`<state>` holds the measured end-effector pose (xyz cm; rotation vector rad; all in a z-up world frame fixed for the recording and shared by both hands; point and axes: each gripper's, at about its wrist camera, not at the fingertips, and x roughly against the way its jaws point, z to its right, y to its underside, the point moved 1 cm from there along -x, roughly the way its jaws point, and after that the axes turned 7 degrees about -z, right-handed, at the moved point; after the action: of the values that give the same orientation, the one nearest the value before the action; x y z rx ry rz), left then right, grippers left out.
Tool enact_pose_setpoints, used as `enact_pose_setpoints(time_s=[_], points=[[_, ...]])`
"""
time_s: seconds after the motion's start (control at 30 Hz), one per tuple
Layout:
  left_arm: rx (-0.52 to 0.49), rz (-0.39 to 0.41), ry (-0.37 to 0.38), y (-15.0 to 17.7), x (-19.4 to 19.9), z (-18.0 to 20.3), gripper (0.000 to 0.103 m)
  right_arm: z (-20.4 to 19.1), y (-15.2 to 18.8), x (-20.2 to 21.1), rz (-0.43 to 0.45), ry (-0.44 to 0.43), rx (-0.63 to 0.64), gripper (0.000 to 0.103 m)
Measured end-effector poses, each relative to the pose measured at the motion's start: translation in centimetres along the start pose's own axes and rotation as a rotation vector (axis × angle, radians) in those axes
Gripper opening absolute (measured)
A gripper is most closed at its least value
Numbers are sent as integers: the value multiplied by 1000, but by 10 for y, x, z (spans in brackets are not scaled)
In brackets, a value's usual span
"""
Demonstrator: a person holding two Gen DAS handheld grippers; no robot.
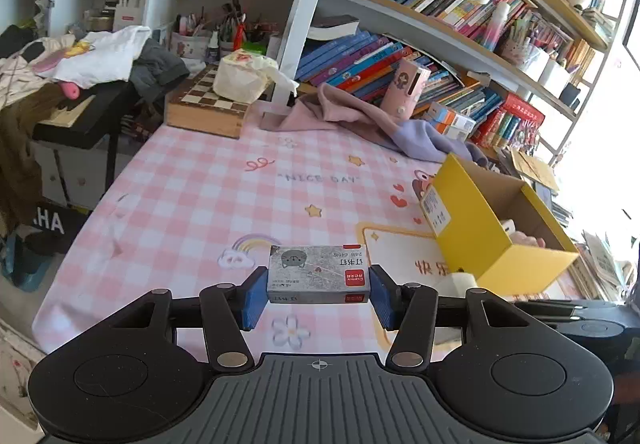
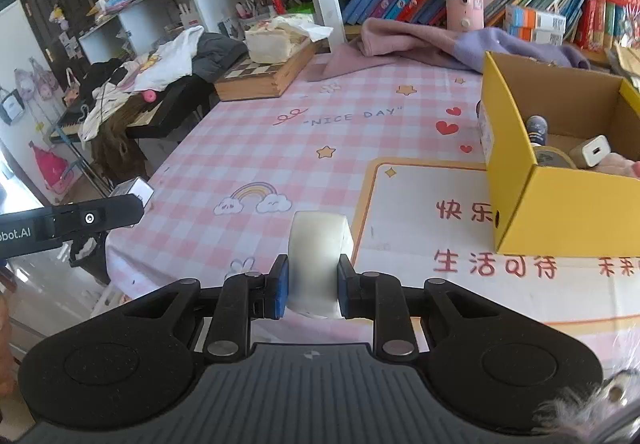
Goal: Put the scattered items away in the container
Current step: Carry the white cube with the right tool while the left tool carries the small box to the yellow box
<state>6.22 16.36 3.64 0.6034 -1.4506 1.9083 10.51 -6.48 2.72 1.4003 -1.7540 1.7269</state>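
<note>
My left claw (image 1: 318, 294) is clamped across the staple box (image 1: 317, 278), my right claw (image 2: 312, 290) around the tape roll (image 2: 318, 264), both lifted for carrying; the yellow container (image 2: 560, 163) sits ahead-right on the surface (image 2: 280, 135).

There are two grippers, the left gripper (image 1: 318, 290) and the right gripper (image 2: 313, 294), one staple box (image 1: 318, 274), one roll of tape (image 2: 318, 264), one yellow cardboard box (image 2: 560, 199), one chessboard case (image 2: 266, 77) and one pink-checked bench (image 2: 260, 147).
</note>
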Motion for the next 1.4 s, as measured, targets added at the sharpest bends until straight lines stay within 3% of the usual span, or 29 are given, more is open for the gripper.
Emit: enact_pose_setpoints(time_s=[0.53, 0.93, 1.4], points=[[0, -59, 52, 49, 27, 19, 52, 3, 65, 46, 2, 31, -64, 22], [-121, -114, 197, 64, 17, 67, 52, 32, 116, 88, 8, 142, -189, 21], [-208, -182, 306, 79, 7, 103, 52, 53, 149, 115, 19, 229, -323, 21]])
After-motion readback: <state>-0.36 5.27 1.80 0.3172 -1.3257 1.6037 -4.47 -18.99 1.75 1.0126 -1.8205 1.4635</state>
